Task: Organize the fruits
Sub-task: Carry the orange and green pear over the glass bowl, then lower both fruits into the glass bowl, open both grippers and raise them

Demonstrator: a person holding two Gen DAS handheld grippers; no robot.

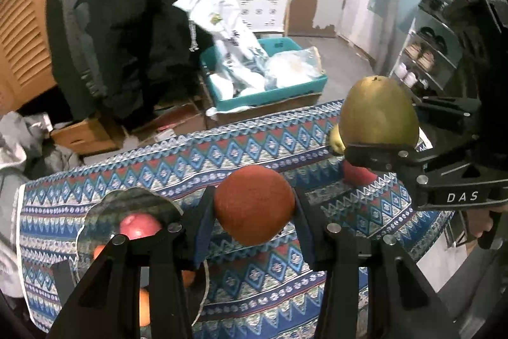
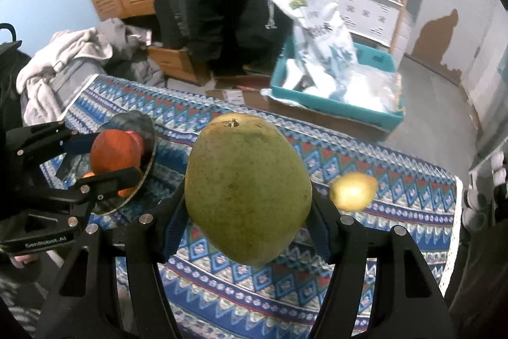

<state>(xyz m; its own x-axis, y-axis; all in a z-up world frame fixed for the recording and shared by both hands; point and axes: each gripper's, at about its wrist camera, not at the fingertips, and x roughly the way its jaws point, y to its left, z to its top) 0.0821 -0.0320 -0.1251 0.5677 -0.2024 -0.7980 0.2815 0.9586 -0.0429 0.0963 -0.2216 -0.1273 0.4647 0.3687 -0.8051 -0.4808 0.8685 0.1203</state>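
Left wrist view: left gripper (image 1: pixel 254 208) clamped on an orange (image 1: pixel 254 208), pads on its two sides, fruit held clear above the patterned tablecloth (image 1: pixel 254 142). Glass plate (image 1: pixel 95 212) sits lower left, already holding a red apple (image 1: pixel 139 226) and more oranges. Risk: round skin, narrow pad contact, so a tilt or jolt could roll it out. Right gripper crowds in from the right; a clash of the two tools is possible.

Right wrist view: right gripper (image 2: pixel 249 212) clamped on a big green pear (image 2: pixel 247 186), held off the cloth. Pear bulges far past the pads, so it's top-heavy and could pivot or slip. Lemon (image 2: pixel 352 191) lies loose on the cloth beside it, near the table edge; a knock could send it off.
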